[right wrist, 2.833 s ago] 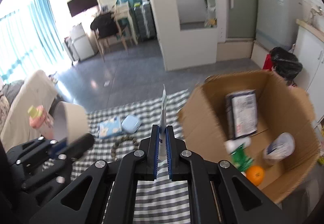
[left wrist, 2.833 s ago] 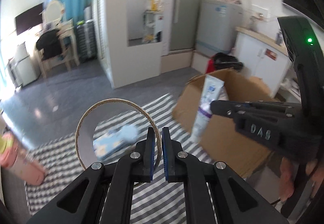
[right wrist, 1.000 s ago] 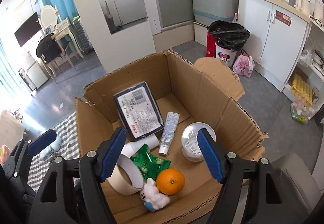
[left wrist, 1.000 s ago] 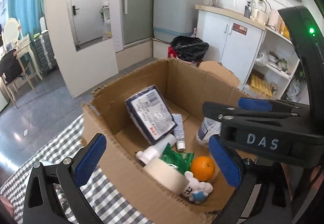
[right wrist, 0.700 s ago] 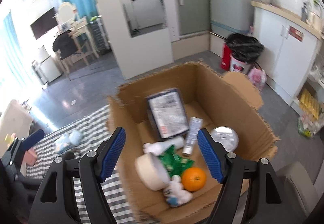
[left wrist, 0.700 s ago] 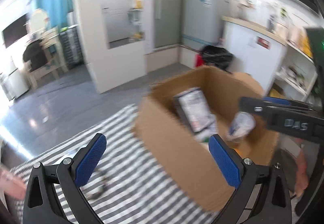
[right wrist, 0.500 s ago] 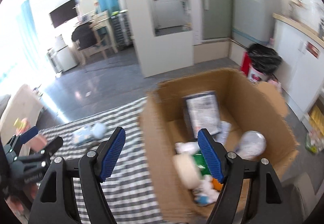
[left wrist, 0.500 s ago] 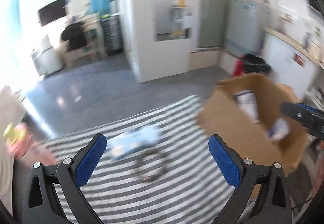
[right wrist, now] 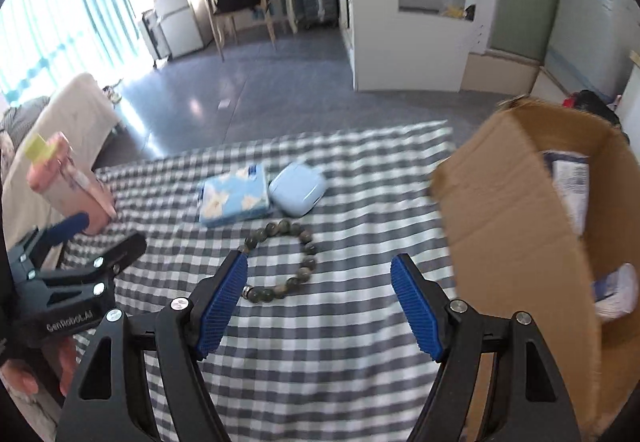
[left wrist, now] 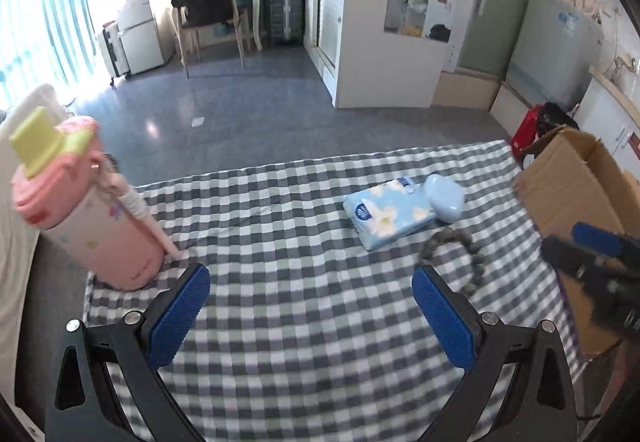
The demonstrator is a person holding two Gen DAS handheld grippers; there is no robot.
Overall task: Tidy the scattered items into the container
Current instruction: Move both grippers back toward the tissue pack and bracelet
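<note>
On the checked cloth (left wrist: 304, 242) lie a blue flowered tissue pack (left wrist: 387, 213) (right wrist: 234, 196), a pale blue case (left wrist: 445, 197) (right wrist: 298, 189) and a bead bracelet (left wrist: 460, 258) (right wrist: 286, 258). A pink bottle (left wrist: 80, 210) (right wrist: 68, 182) with a yellow cap stands at the cloth's left edge. The cardboard box (left wrist: 576, 186) (right wrist: 516, 210) sits at the right with items inside. My left gripper (left wrist: 310, 316) is open above bare cloth, empty. My right gripper (right wrist: 318, 302) is open just above the bracelet, nothing between its pads.
A beige sofa (right wrist: 52, 134) borders the cloth on the left. Beyond the cloth is grey floor (left wrist: 256, 114), a white partition (left wrist: 380, 22), a chair (left wrist: 208, 14) and a fridge (left wrist: 556, 50). A hand (right wrist: 24, 374) holds the left gripper at the lower left.
Both grippers let go of the tape roll and the tube into the box, then swung left away from it and down over the cloth, jaws staying open.
</note>
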